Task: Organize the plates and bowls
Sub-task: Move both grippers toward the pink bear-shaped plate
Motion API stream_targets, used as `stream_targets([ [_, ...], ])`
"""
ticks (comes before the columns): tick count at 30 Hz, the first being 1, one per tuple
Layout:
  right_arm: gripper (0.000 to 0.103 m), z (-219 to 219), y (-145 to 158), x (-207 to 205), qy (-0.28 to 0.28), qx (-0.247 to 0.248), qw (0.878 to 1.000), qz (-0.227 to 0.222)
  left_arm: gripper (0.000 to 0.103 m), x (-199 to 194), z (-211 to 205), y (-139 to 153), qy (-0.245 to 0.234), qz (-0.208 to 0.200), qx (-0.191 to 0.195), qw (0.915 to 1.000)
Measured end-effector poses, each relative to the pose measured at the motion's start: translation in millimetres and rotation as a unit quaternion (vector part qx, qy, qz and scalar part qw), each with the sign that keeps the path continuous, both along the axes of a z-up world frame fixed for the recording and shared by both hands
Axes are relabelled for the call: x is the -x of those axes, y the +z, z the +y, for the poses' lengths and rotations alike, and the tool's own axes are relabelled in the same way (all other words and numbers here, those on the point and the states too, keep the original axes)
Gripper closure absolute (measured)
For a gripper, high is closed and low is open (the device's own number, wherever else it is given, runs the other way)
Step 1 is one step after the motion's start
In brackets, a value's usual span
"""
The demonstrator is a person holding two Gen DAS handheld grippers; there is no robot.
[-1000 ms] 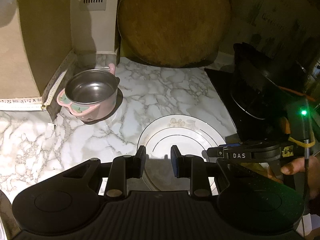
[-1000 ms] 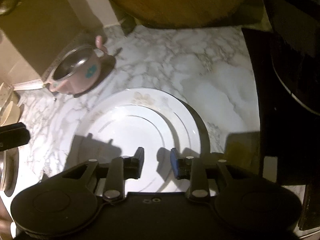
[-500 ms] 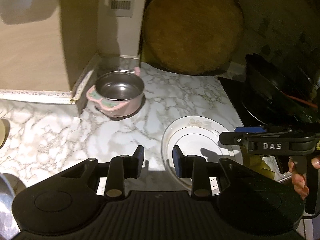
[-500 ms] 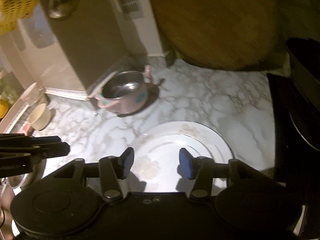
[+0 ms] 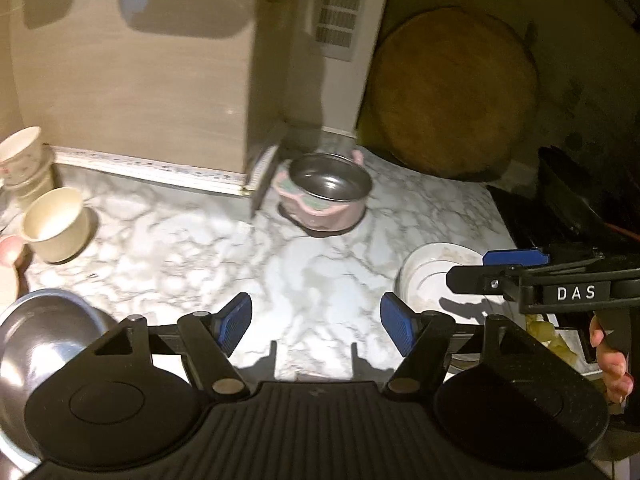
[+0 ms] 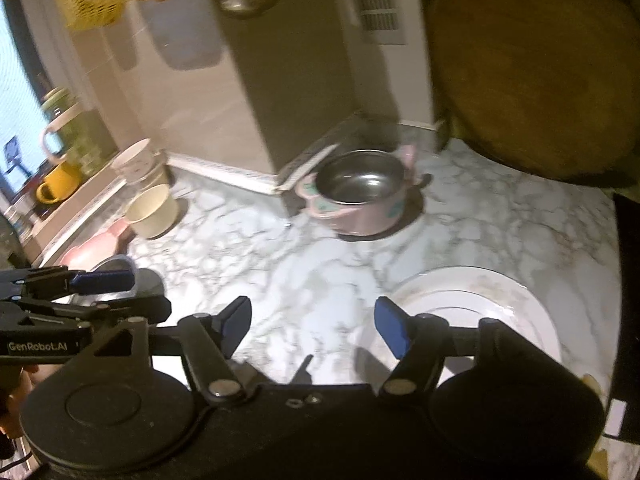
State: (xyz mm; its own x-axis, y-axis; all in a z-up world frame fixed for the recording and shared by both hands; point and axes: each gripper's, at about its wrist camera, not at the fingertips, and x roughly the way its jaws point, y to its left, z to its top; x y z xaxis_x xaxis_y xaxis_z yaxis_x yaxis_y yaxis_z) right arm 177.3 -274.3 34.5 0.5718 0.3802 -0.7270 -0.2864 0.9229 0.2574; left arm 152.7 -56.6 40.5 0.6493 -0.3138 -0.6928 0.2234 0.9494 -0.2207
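A white plate (image 5: pixel 432 280) with a gold ring lies on the marble counter, right of my left gripper (image 5: pixel 316 322); it shows large in the right wrist view (image 6: pixel 480 300). A pink pot with a steel inside (image 5: pixel 326 194) stands at the back by the cabinet corner, also in the right wrist view (image 6: pixel 360 196). A steel bowl (image 5: pixel 36 340) sits at the lower left. My left gripper is open and empty over bare counter. My right gripper (image 6: pixel 310 326) is open and empty, its right finger over the plate's left rim; it shows from the side in the left wrist view (image 5: pixel 500 270).
A cream cup (image 5: pixel 56 224) and stacked cups (image 5: pixel 24 160) stand at the left. A round wooden board (image 5: pixel 452 92) leans on the back wall. A dark pan (image 5: pixel 580 200) sits on the stove at right. A cabinet (image 5: pixel 140 80) juts onto the counter. A pink dish (image 6: pixel 96 248) lies left.
Both grippers have opened wide and drawn back and to the left from the plate. The cups and steel bowl at the left have come into view.
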Motion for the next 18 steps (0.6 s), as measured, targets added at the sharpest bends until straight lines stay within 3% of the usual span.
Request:
stream_targets([
  [8,0.021,27.8,-1.3,-5.1,0.029,0.007,1.0,-0.002,0.027,9.3,34.8,-3.9,0.053,0.002,0.005,0.9986],
  [15,0.003,53.1,-0.9,-15.9,0.051,0.008,0.999,-0.007,0.023,9.8,64.0,-8.4,0.1,0.004,0.003,0.995],
  [18,0.001,68.9,-0.2,-26.1,0.068,0.007,0.998,-0.004,0.023,10.0,76.2,-10.8,0.116,0.001,0.0,0.9933],
])
